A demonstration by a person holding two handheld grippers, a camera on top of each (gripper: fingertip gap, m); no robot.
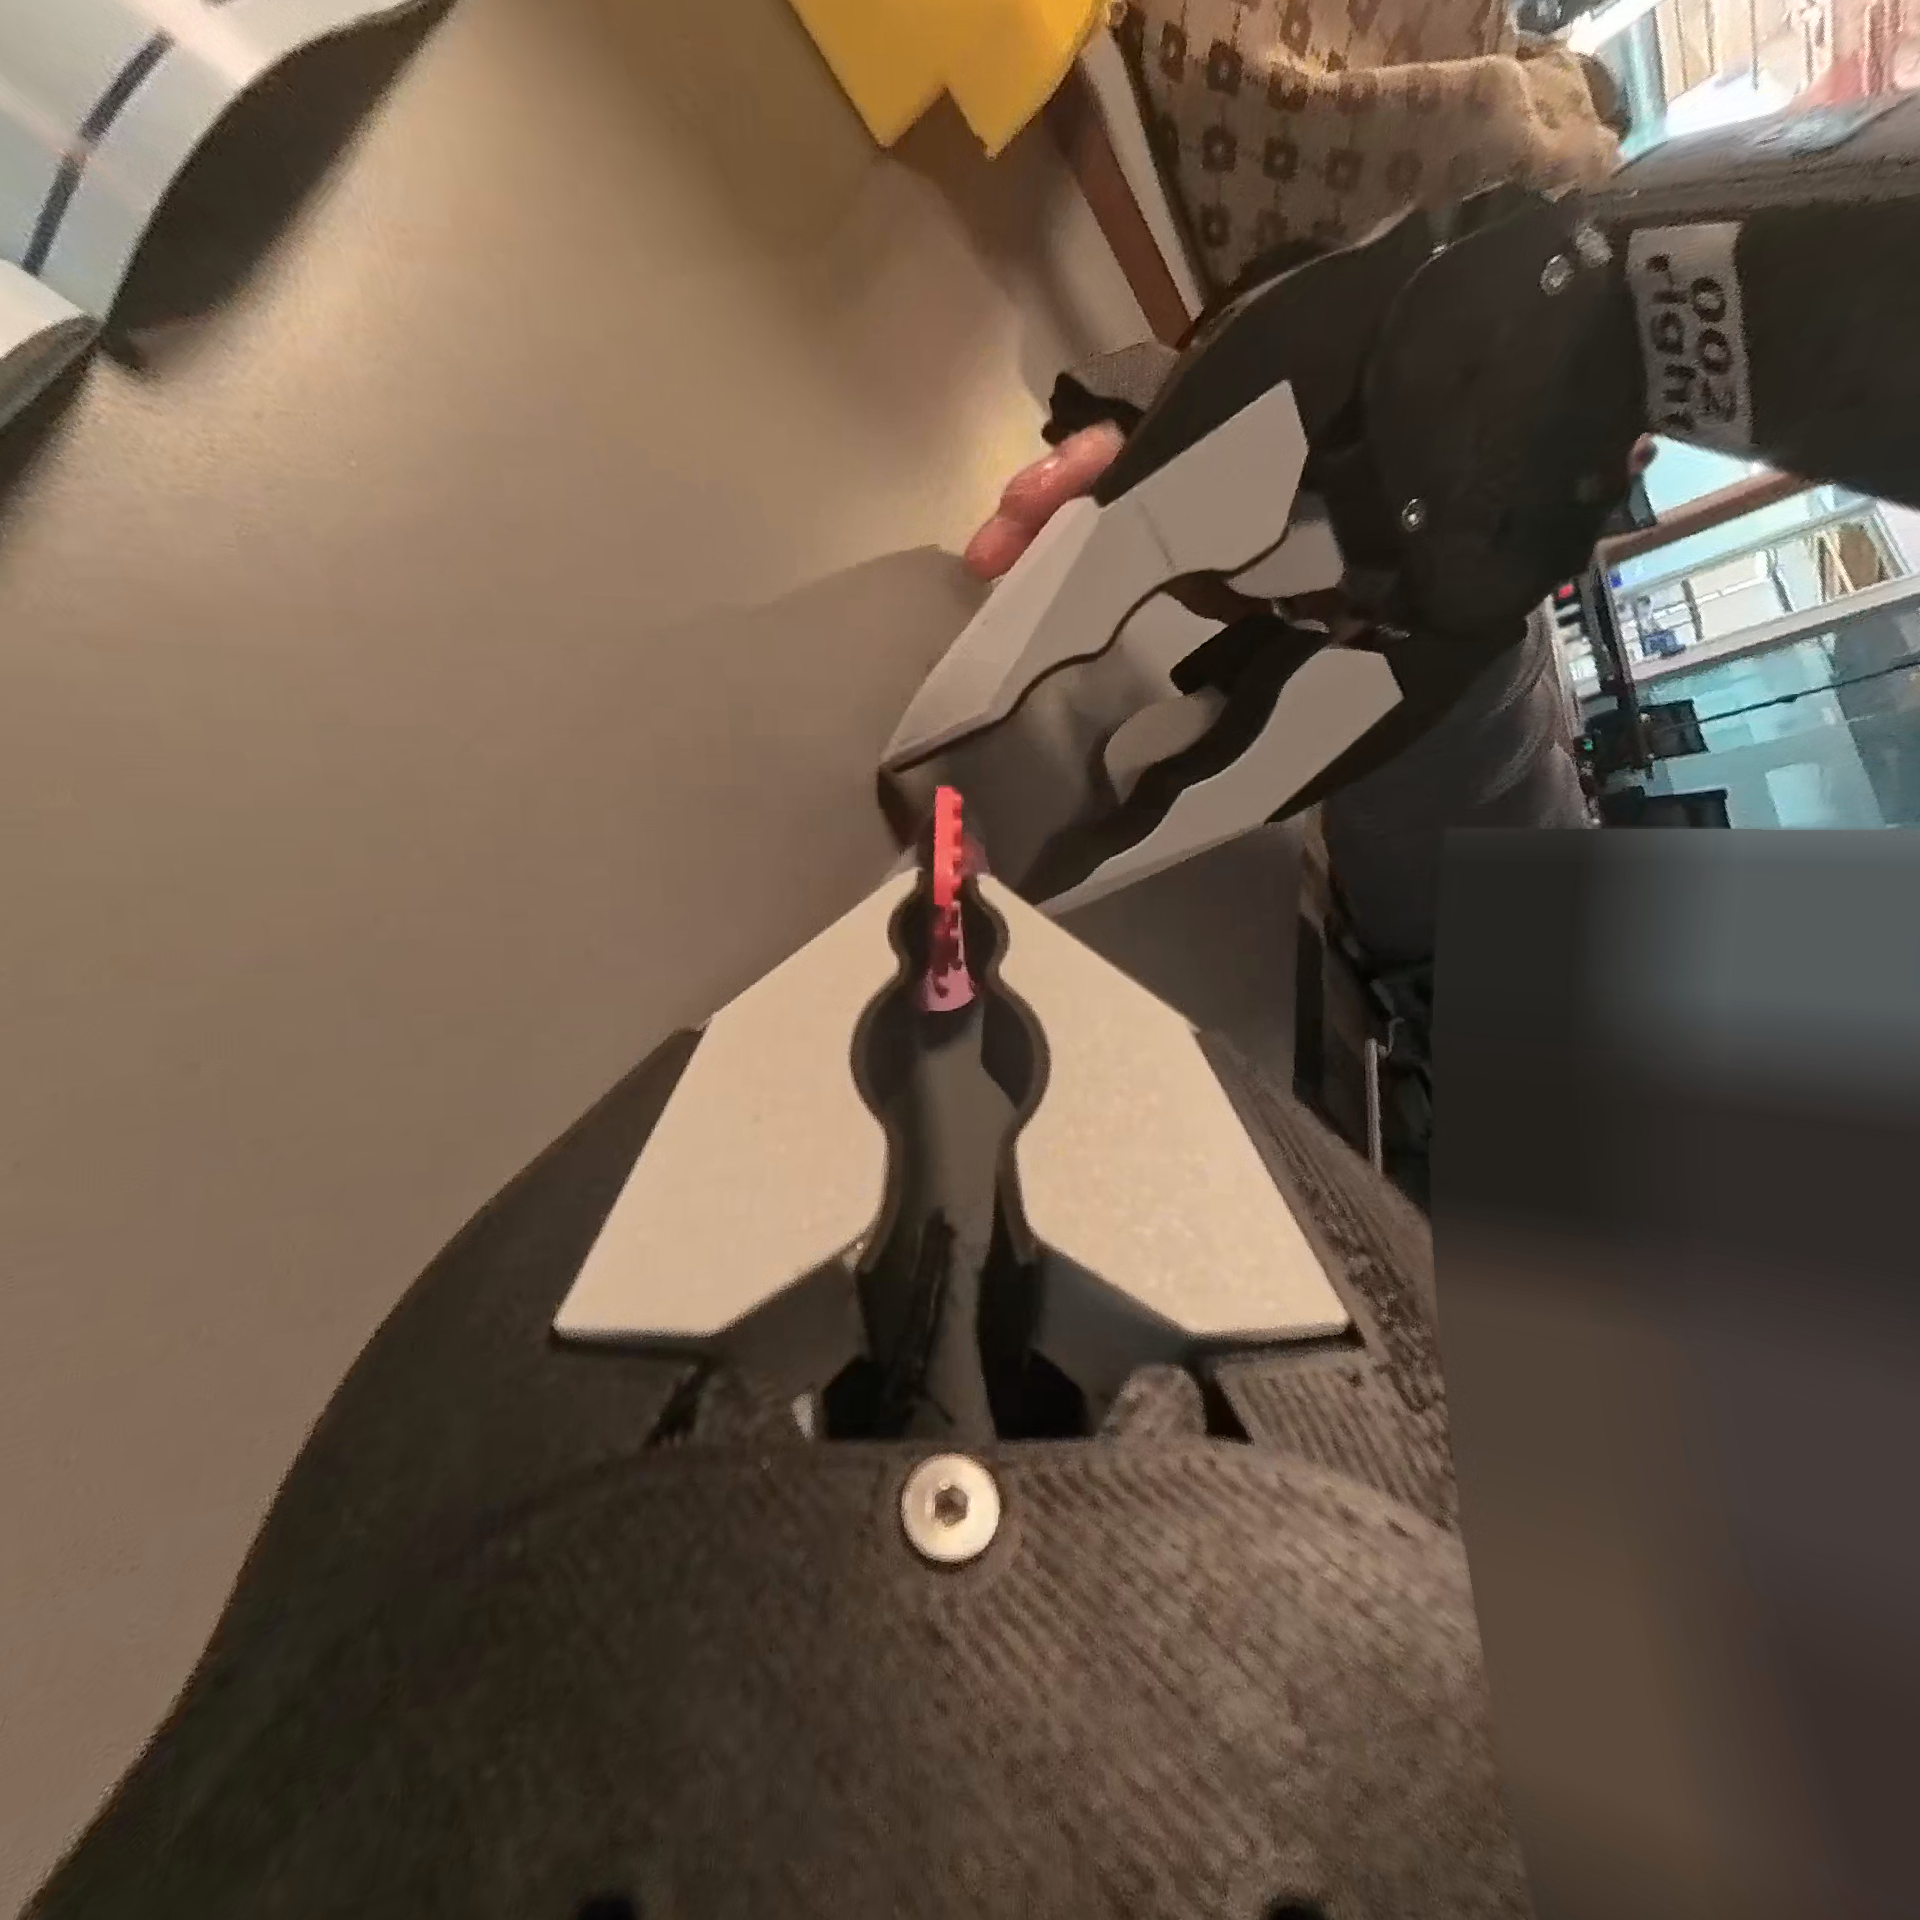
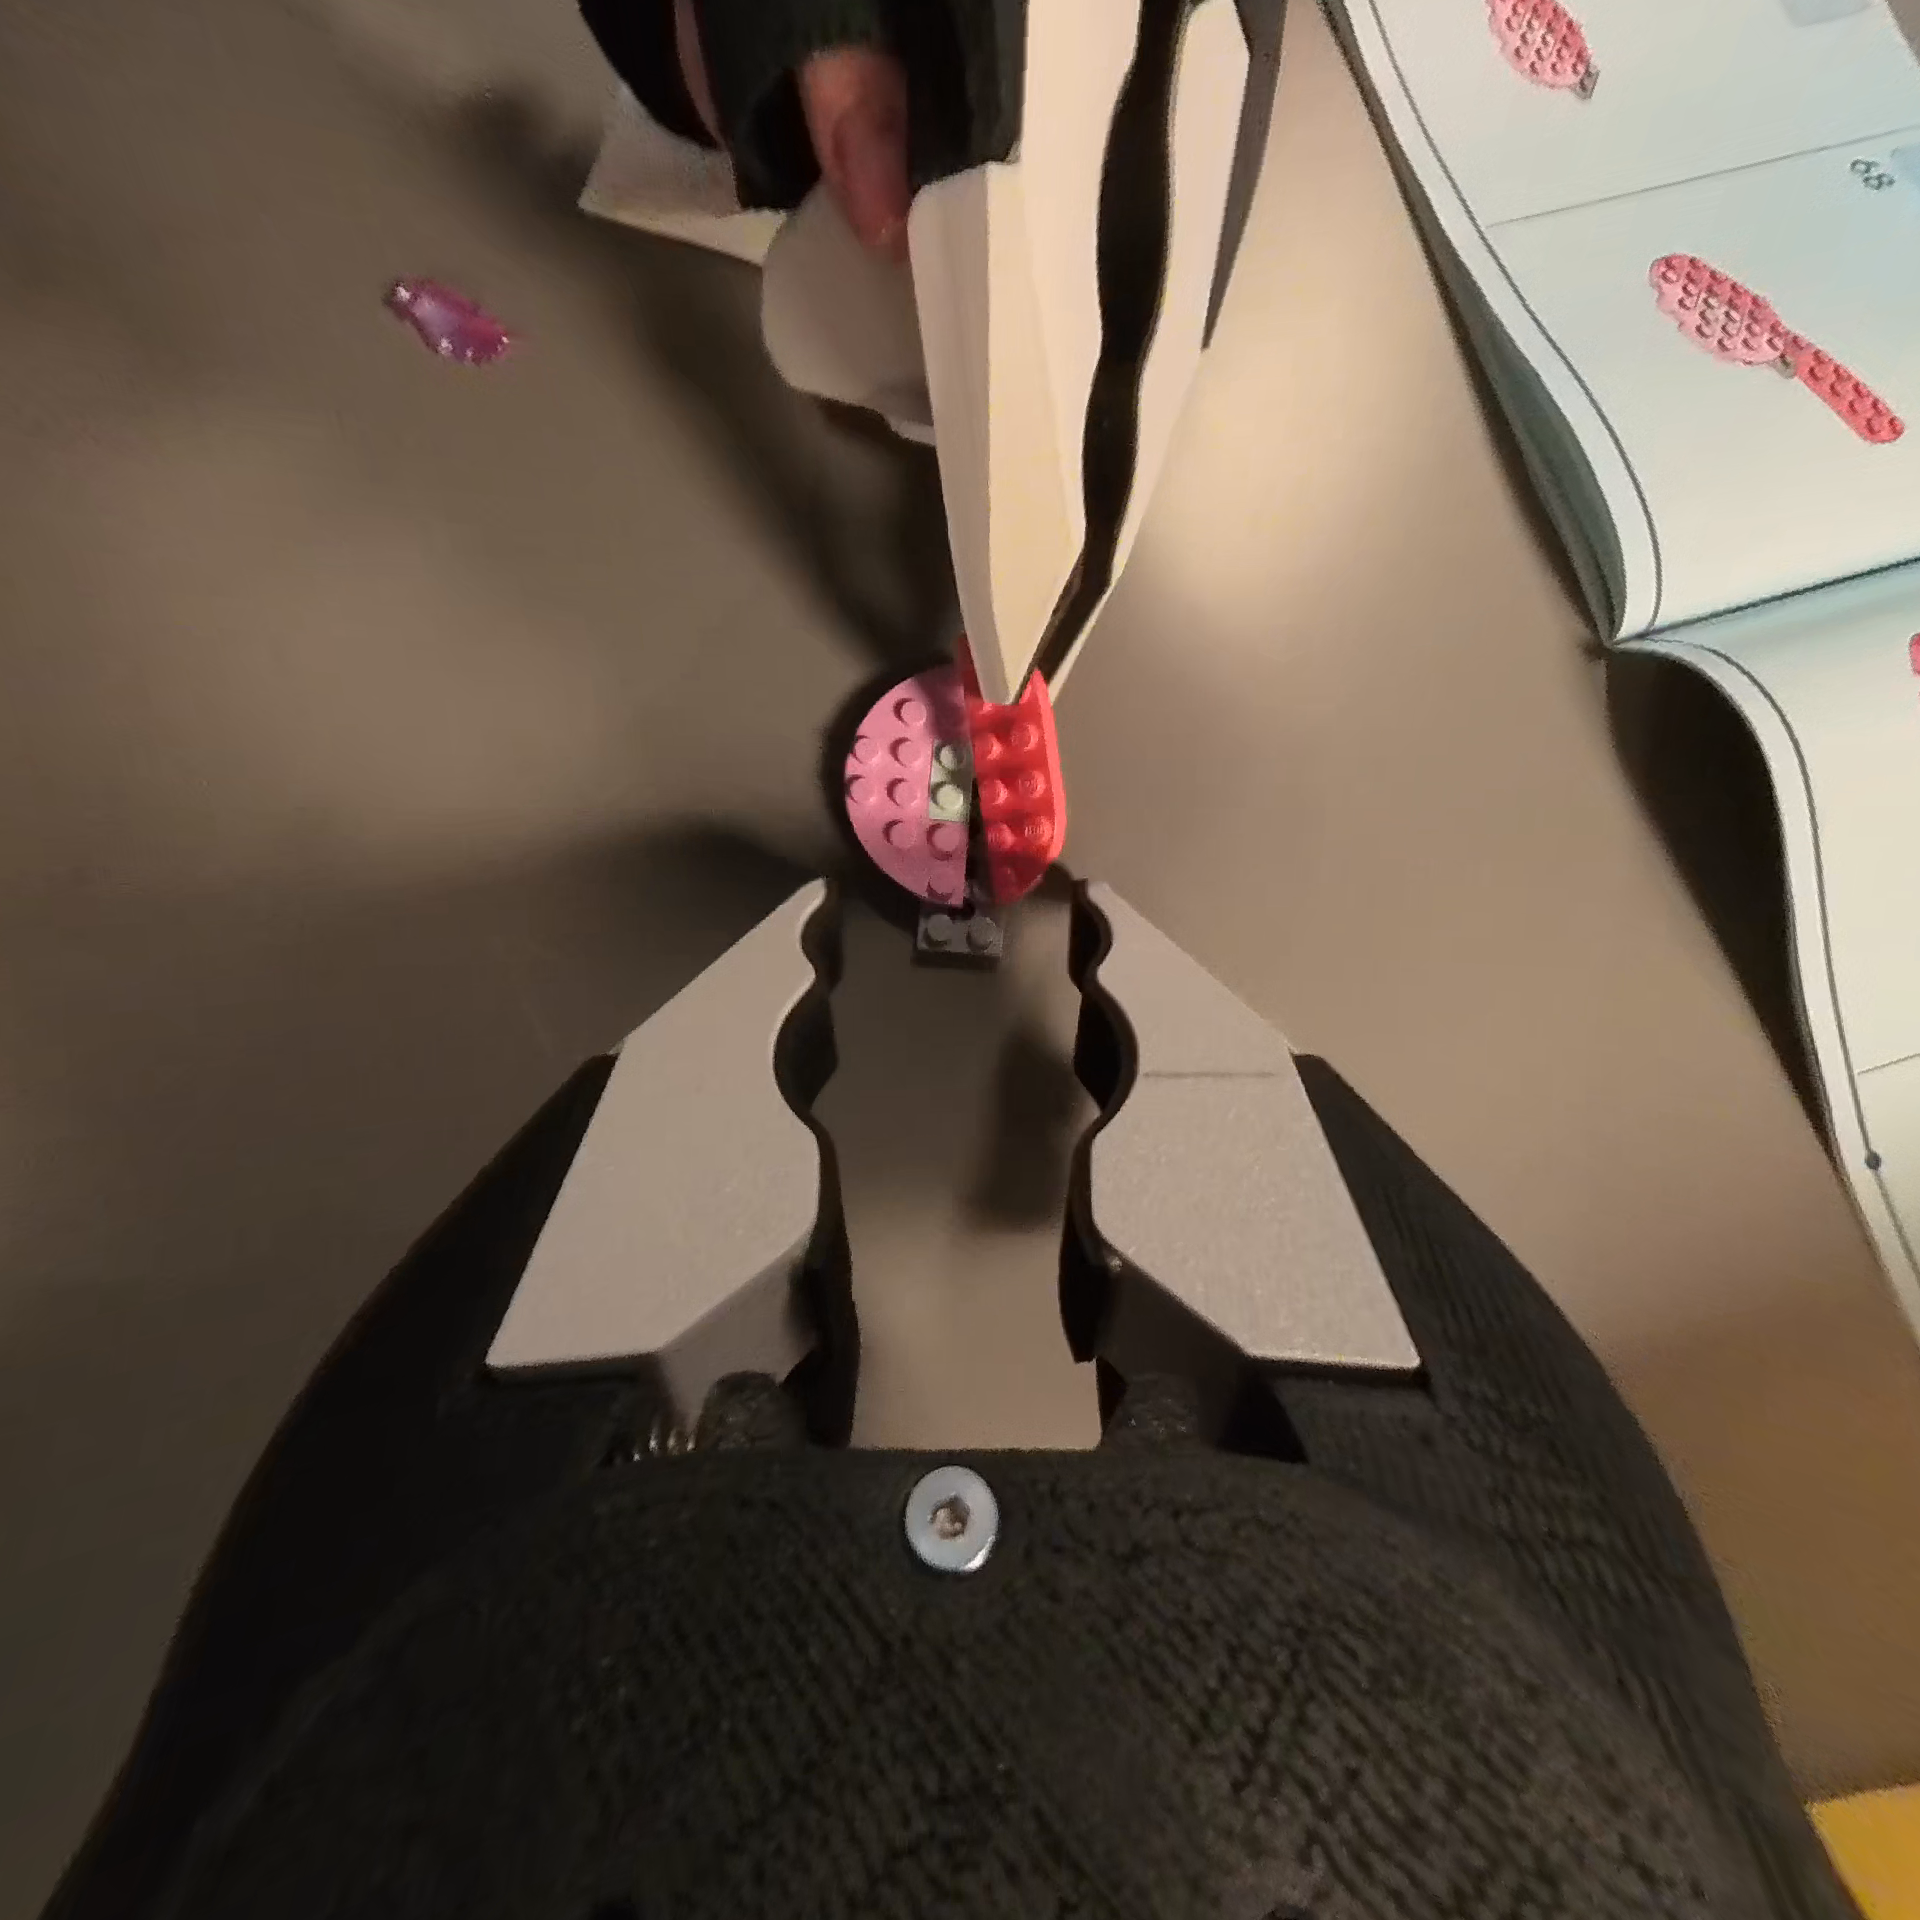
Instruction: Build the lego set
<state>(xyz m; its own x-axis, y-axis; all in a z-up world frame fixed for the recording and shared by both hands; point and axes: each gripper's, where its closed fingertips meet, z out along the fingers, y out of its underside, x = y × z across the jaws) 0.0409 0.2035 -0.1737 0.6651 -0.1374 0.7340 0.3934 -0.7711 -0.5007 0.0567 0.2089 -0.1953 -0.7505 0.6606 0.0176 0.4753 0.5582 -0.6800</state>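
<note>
A small brick assembly hangs over the grey table (image 2: pixel 312 727). It has a pink half-round plate (image 2: pixel 899 800), a red half-round plate (image 2: pixel 1029 800), a light grey piece (image 2: pixel 949 795) between them and a dark grey plate (image 2: pixel 958 940) at the near end. My left gripper (image 2: pixel 1006 686) comes from above and is shut on the far edge of the red plate. The left wrist view shows that plate (image 1: pixel 948 842) edge-on between its closed pads. My right gripper (image 2: pixel 956 904) is open. Its fingertips (image 2: pixel 821 914) flank the dark grey plate without touching it.
An open instruction booklet (image 2: pixel 1714 312) with pink brick pictures lies at the right. A translucent purple piece (image 2: pixel 447 322) lies on the table at the upper left. A yellow object (image 1: pixel 966 62) and a person's patterned sleeve (image 1: pixel 1299 125) are beyond the grippers. The grippers are tip to tip, or close to it.
</note>
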